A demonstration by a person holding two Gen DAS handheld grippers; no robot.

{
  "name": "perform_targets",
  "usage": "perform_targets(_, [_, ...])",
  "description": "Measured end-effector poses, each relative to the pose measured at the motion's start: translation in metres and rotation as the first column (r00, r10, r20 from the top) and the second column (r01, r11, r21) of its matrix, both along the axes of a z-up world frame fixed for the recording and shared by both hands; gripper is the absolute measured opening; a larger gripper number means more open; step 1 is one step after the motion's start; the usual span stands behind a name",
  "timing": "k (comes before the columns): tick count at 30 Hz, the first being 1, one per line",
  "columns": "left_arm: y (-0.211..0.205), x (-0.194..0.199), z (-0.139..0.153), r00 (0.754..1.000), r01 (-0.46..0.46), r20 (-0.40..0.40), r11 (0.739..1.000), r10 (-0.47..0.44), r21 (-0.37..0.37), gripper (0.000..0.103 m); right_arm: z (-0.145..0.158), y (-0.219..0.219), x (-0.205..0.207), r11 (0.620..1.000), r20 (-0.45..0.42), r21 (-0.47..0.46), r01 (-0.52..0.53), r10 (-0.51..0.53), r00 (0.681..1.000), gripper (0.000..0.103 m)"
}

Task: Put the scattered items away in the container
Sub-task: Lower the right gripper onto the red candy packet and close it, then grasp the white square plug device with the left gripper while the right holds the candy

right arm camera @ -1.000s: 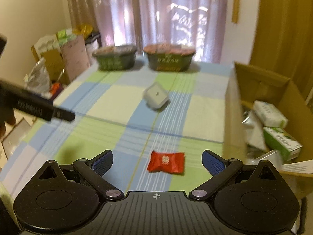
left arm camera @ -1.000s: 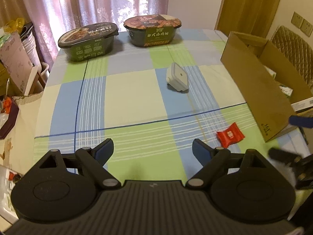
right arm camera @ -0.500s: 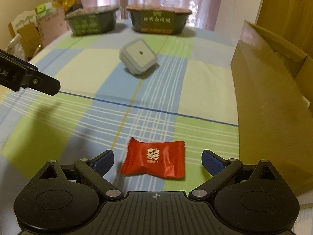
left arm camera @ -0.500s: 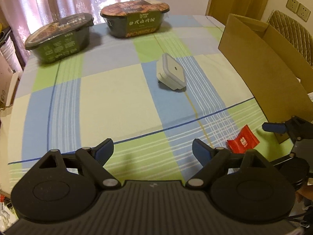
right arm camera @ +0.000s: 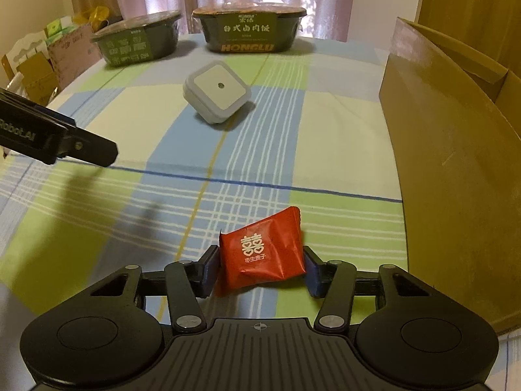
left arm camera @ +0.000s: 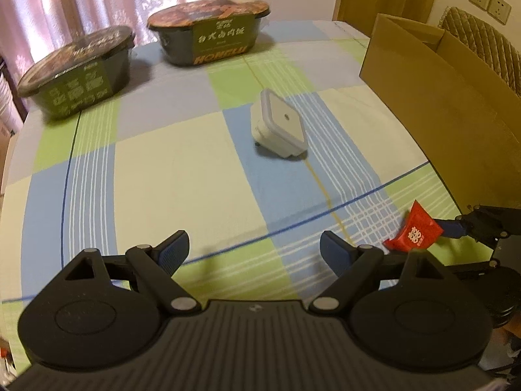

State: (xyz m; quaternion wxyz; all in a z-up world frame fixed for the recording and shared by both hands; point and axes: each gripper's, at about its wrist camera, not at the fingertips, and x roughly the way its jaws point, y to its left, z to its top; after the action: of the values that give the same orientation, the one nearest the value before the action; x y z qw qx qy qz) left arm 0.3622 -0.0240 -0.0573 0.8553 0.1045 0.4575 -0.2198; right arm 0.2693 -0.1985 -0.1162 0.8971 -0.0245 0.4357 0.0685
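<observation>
My right gripper [right arm camera: 260, 268] is shut on a red candy packet [right arm camera: 265, 254], its blue pads pressing both sides; the packet is tilted, and whether it touches the cloth I cannot tell. From the left wrist view the same red packet [left arm camera: 415, 233] shows at the right, held by the right gripper [left arm camera: 452, 228]. My left gripper [left arm camera: 254, 249] hangs open over the checked tablecloth with nothing between its fingers. A white square plug-in light [left arm camera: 280, 128] [right arm camera: 216, 94] lies mid-table. The brown cardboard box [right arm camera: 456, 137] [left arm camera: 439, 97] stands along the right edge.
Two dark instant-meal bowls [left arm camera: 208, 29] [left arm camera: 78, 71] sit at the far end near the curtains. Cartons and bags [right arm camera: 49, 55] crowd the floor beyond the table's left side. The left gripper's finger [right arm camera: 65, 141] reaches in from the left of the right wrist view.
My right gripper moved down onto the red packet and shut on it, tipping it up. The left gripper drifted forward and stayed open.
</observation>
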Motion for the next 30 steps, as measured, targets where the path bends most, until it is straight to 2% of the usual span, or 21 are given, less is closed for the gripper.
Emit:
perform_targets(9, [-0.022, 0.038, 0.003, 0.996, 0.045, 0.082, 0.999, -0.044, -0.01, 0.085, 0.023, -0.004, 0.03, 1.0, 0.076, 0.002, 0.022, -0.022, 0.997, 0.054])
perform_targets(14, [-0.044, 0.064, 0.002, 0.988, 0.105, 0.114, 0.994, -0.103, -0.013, 0.085, 0.027, -0.006, 0.055, 1.0, 0.093, -0.013, 0.017, -0.016, 0.996, 0.054])
perform_targets(17, [-0.055, 0.08, -0.003, 0.989, 0.123, 0.089, 0.991, -0.119, -0.044, 0.084, 0.025, -0.007, 0.063, 1.0, 0.092, -0.019, 0.015, -0.013, 0.996, 0.054])
perform_targets(23, [-0.061, 0.107, -0.02, 0.997, 0.077, 0.014, 0.992, -0.076, -0.096, 0.079, 0.019, -0.008, 0.065, 1.0, 0.082, -0.022, 0.014, -0.012, 0.997, 0.054])
perform_targets(26, [-0.06, 0.116, -0.027, 0.998, 0.059, -0.022, 0.993, -0.062, -0.106, 0.068, 0.016, -0.009, 0.065, 1.0, 0.076, -0.019, 0.016, -0.015, 0.997, 0.054])
perform_targets(30, [-0.058, 0.119, -0.031, 0.995, 0.067, -0.061, 0.989, -0.076, -0.134, 0.043, 0.016, -0.01, 0.065, 1.0, 0.07, -0.011, 0.02, -0.019, 0.997, 0.054])
